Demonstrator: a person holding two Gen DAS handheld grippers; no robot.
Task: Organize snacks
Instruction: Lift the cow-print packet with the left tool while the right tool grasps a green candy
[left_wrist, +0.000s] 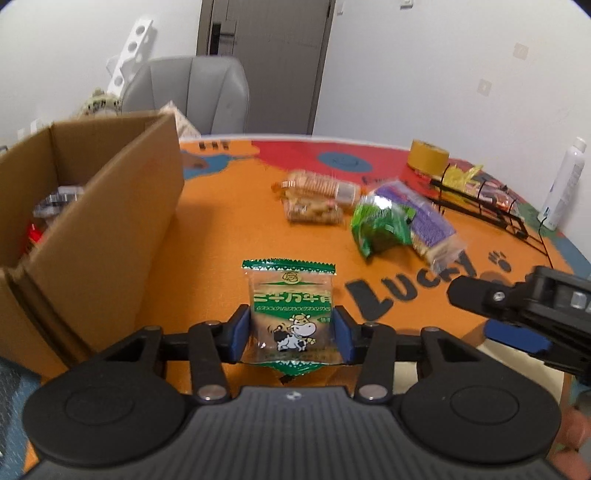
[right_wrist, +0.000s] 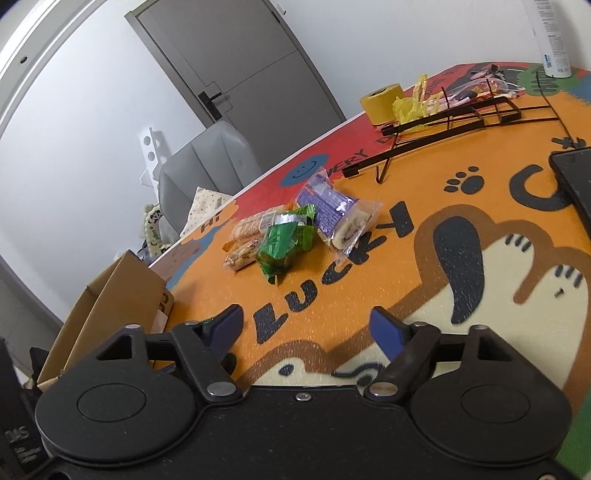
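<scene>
My left gripper (left_wrist: 291, 325) is shut on a green-edged snack packet with a cartoon cow (left_wrist: 291, 306), held above the orange mat. An open cardboard box (left_wrist: 110, 206) stands just to its left, with some items inside. More snacks lie ahead on the mat: a green packet (left_wrist: 380, 225), a purple wrapped roll (left_wrist: 424, 218) and two clear cracker packs (left_wrist: 317, 192). My right gripper (right_wrist: 310, 328) is open and empty over the mat; it shows at the right edge of the left wrist view (left_wrist: 498, 306). The same snacks (right_wrist: 291, 236) lie ahead of it, the box (right_wrist: 110, 306) to its left.
A black wire rack (right_wrist: 443, 122) holding yellow wrappers, a roll of yellow tape (right_wrist: 384, 99) and a white bottle (right_wrist: 552, 40) stand at the far right of the table. A dark flat device (right_wrist: 576, 177) lies at the right. A grey chair (left_wrist: 188, 96) stands behind the table.
</scene>
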